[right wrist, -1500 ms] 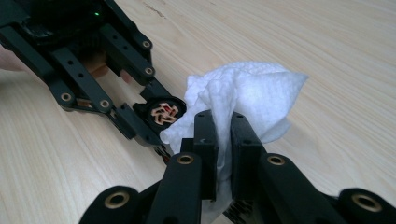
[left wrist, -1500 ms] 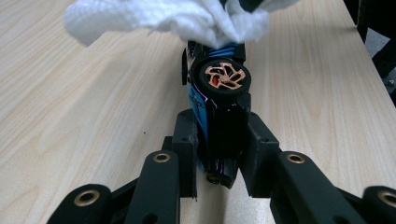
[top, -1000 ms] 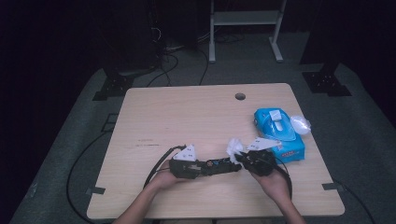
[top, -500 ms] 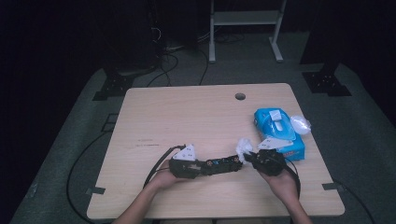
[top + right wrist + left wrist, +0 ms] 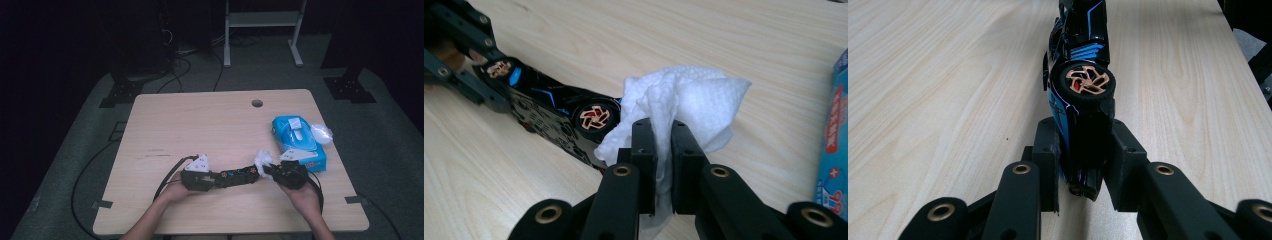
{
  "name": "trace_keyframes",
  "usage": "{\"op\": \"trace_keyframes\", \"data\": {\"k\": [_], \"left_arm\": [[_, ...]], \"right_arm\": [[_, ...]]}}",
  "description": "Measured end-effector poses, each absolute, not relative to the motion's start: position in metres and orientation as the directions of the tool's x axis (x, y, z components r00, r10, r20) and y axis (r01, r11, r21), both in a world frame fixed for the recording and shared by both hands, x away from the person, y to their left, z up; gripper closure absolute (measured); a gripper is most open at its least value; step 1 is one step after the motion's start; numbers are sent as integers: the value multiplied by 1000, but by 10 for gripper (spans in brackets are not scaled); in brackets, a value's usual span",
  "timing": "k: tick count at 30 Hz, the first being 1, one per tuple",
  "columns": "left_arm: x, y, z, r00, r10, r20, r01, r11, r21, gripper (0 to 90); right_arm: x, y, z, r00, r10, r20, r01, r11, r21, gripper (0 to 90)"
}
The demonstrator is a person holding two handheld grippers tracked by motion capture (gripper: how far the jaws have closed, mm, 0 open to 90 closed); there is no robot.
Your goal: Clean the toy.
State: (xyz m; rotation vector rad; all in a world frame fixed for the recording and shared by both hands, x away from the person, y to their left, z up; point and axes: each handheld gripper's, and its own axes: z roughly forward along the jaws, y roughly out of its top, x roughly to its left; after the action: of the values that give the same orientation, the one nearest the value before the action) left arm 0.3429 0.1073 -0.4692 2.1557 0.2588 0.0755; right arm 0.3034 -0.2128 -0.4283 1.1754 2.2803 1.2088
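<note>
Black jaws of the left gripper (image 5: 1082, 165) clamp one end of a black-and-blue toy car (image 5: 1080, 85) held on its side near the bench's (image 5: 200, 125) near edge, while the right gripper (image 5: 663, 150) pinches a crumpled white wipe (image 5: 684, 100) against the car's other end, a blue wipe pack (image 5: 298, 142) lying just beyond on the right.

left tongs (image 5: 218, 179): in the left hand (image 5: 172, 191), low over the table, pointed to the right, jaws shut tight on something | right tongs (image 5: 265, 167): in the right hand (image 5: 302, 192), pointed left at the other tongs, jaws pinched together on something | both forearms came in from the bottom edge
</note>
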Motion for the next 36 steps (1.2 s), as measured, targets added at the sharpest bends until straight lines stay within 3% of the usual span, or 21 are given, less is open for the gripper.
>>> {"op": "trace_keyframes", "data": {"k": [8, 16, 20, 26, 36], "left_arm": [[342, 106, -469, 975, 218, -46, 160, -542, 825, 706], [342, 107, -468, 977, 211, -30, 146, -558, 817, 706], [341, 107, -468, 977, 211, -28, 144, -558, 817, 706], [341, 106, -469, 977, 213, -30, 146, -554, 819, 704], [340, 106, -468, 974, 223, -32, 154, -557, 816, 698]], "right_arm": [[299, -165, -410, -720, 693, 46, 423, 384, 821, 827], [302, -108, -418, -784, 621, 10, 386, 474, 792, 827], [305, -120, -418, -770, 638, 11, 400, 468, 788, 827], [302, -170, -419, -698, 715, 37, 455, 403, 794, 828], [300, -213, -432, -629, 763, 147, 524, 277, 805, 825]]}}
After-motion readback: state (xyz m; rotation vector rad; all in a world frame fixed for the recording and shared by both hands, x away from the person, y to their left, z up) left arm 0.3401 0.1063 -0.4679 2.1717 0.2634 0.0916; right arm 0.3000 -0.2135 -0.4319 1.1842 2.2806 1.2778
